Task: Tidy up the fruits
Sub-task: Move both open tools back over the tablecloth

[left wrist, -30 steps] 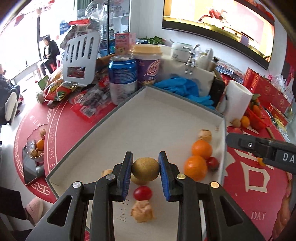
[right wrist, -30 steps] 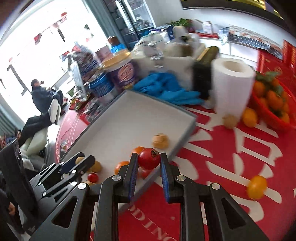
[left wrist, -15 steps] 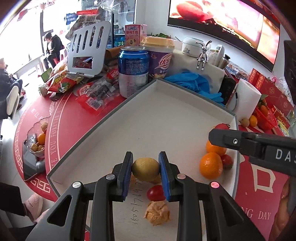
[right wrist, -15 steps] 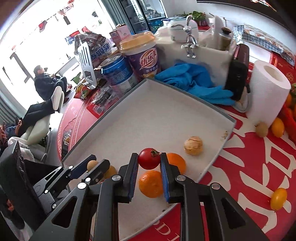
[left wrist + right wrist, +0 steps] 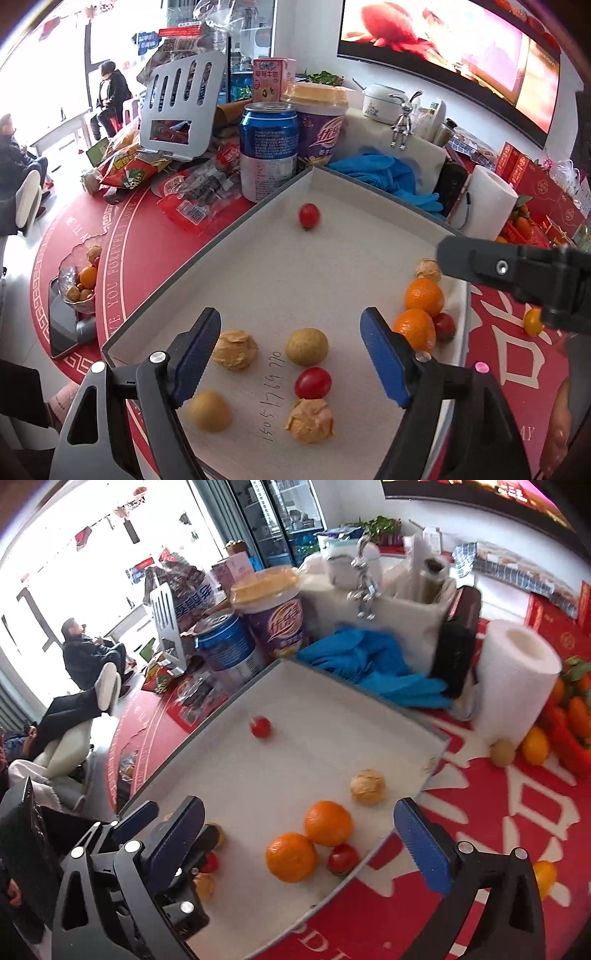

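Note:
My left gripper (image 5: pixel 291 354) hangs low over the near end of the white tray (image 5: pixel 207 258), its jaws opening. A yellow-green round fruit (image 5: pixel 306 347) lies on the tray between the fingers, touching neither. A cherry tomato (image 5: pixel 313 382) and husked fruits (image 5: pixel 236 349) lie around it. My right gripper (image 5: pixel 299 806) is also opening, with nothing in it, above two oranges (image 5: pixel 327 821) and a small tomato (image 5: pixel 341 856) by the tray's right rim. A red tomato (image 5: pixel 261 726) lies alone at the tray's far end.
Behind the tray stand a blue can (image 5: pixel 268 147), a purple cup (image 5: pixel 321 129), blue gloves (image 5: pixel 388 177) and a paper roll (image 5: pixel 487 199). Snack packets, a phone and a glass dish (image 5: pixel 74 288) lie left. Loose fruits and an orange basket (image 5: pixel 576 716) sit right.
Both grippers went from shut to wide apart. The left one let the yellow-green fruit down onto the tray. The right one released the red tomato, which now lies far up the tray.

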`<state>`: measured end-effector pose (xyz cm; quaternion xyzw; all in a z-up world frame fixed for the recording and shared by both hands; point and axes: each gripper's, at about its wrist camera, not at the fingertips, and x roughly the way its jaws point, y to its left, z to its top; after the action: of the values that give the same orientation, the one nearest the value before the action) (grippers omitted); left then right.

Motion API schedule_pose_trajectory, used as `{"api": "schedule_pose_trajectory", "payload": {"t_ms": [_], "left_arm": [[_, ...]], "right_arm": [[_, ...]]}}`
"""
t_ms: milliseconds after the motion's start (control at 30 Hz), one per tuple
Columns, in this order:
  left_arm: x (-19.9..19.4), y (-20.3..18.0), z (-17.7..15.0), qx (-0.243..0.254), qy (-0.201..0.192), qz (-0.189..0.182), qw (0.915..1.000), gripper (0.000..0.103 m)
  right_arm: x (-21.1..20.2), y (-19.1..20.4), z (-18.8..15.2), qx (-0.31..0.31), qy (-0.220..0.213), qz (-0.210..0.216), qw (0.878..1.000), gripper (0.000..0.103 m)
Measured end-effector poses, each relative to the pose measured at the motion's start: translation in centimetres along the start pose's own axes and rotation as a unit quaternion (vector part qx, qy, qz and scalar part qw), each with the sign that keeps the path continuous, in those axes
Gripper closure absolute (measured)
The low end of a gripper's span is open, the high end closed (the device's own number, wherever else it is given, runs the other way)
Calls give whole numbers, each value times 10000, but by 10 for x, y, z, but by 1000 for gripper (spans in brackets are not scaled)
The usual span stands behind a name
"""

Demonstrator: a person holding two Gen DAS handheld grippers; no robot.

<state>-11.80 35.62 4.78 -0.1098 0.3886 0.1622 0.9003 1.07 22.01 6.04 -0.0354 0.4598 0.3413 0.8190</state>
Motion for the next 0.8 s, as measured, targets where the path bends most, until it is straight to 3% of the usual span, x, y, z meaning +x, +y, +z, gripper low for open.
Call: {"api": "schedule_pose_trajectory", "payload": {"t_ms": [167,433,700,800], "left_arm": [[-11,-12,3,166,-89,-108,9998,22],[-26,-61,6,729,-103,-473,9962,22],[-23,-140,17,1251,70,-989,9872,22],[-1,-174,26,1247,396,-1243,9836,22]], "right_arm": [[-16,-28,-6,156,-88,-486,9987,0],[-53,-115,-46,853,-289,-1414,9859,0],[-74,-183,-93,1488,-159,-1763,9729,0],[-80,-195,-109,1453,-110,-2007,9687,0]]}}
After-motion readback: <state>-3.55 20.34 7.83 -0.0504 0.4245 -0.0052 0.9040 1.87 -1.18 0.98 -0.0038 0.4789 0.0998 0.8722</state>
